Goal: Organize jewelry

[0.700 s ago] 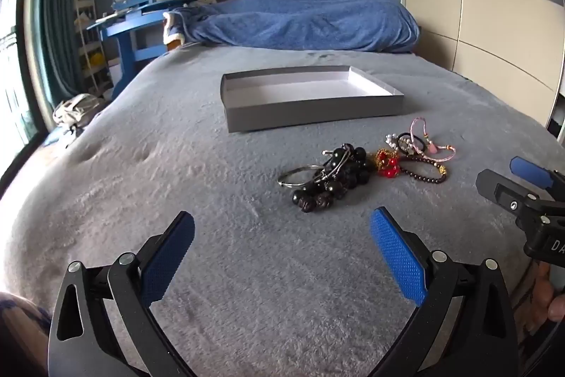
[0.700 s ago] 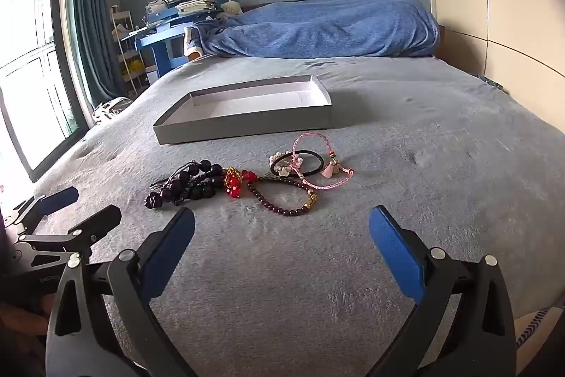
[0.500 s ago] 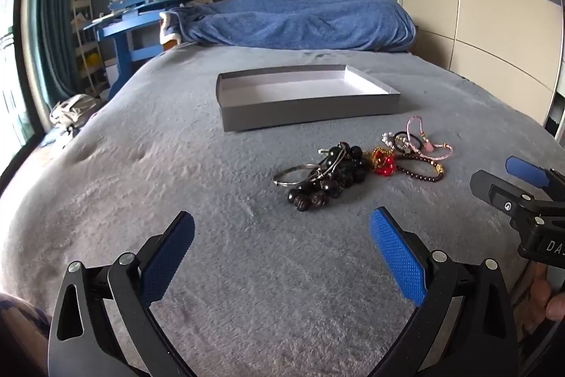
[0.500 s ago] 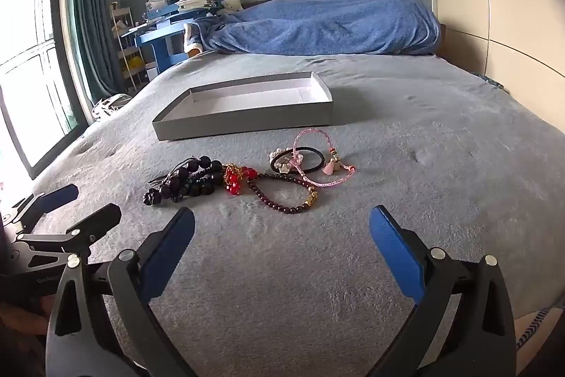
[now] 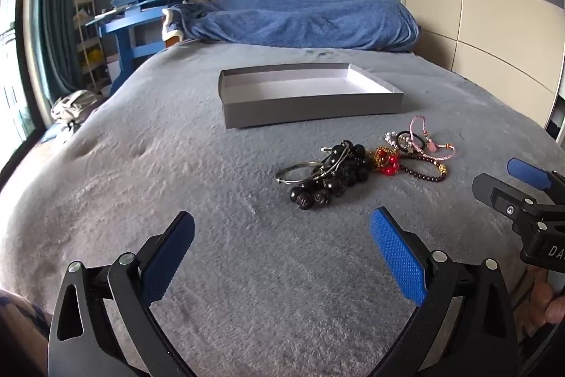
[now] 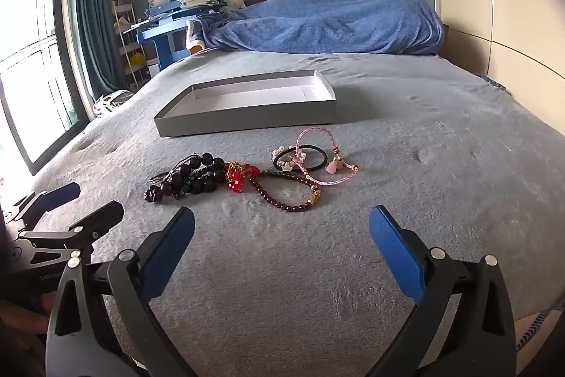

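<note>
So far nothing has been sorted: the grey tray lies bare on the bed, its pale floor showing no jewelry in either view. It sits toward the middle of the bed, well short of the far edge where the blue blanket is heaped.

All the jewelry lies in a loose cluster on the bed cover, just on the near side of the tray and apart from it. At one end is the black bead bracelet with a thin silver bangle tangled into it. Touching that is a red and gold bead piece, then a dark red bead bracelet, a black hair tie and a pink cord bracelet lying across it.

The left gripper hangs above bare cover nearer the bed's near edge, its jaws spread wide and holding nothing. The right gripper is likewise wide and unladen, just short of the dark red bracelet.

By this reckoning the task is at its very start. Every piece remains to be lifted out of the tangle and laid in the tray, and the intertwined beads and bangle look the likeliest to come up together.
</note>
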Demonstrator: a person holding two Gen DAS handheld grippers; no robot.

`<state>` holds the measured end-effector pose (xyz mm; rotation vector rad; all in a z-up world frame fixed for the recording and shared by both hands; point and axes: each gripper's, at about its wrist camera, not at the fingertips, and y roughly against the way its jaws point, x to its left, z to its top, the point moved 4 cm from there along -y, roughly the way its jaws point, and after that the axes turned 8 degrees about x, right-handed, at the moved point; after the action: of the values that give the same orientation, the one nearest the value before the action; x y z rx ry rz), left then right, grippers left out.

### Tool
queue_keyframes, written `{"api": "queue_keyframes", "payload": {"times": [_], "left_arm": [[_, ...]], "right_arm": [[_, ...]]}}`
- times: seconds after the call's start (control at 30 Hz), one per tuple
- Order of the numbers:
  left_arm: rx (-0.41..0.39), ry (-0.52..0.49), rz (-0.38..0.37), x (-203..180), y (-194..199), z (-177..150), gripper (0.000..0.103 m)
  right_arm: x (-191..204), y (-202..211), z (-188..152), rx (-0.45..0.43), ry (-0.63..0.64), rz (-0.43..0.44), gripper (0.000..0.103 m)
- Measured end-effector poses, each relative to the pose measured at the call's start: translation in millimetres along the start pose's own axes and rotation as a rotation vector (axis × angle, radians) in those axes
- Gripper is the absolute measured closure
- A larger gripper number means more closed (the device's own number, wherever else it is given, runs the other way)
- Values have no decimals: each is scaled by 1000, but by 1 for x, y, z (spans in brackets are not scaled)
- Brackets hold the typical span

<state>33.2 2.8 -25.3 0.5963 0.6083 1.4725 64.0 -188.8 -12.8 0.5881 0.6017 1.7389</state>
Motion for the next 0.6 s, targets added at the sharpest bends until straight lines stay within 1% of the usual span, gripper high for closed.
{"api": "queue_keyframes", "payload": {"times": [0.23, 0.6], "left_arm": [[6, -16, 7, -1, -2, -2, 4], [5, -15, 14, -3, -3, -2, 4]], "right_arm": [[1, 0, -2, 5, 2, 5, 5], [3, -5, 0, 17, 14, 13, 5]]}}
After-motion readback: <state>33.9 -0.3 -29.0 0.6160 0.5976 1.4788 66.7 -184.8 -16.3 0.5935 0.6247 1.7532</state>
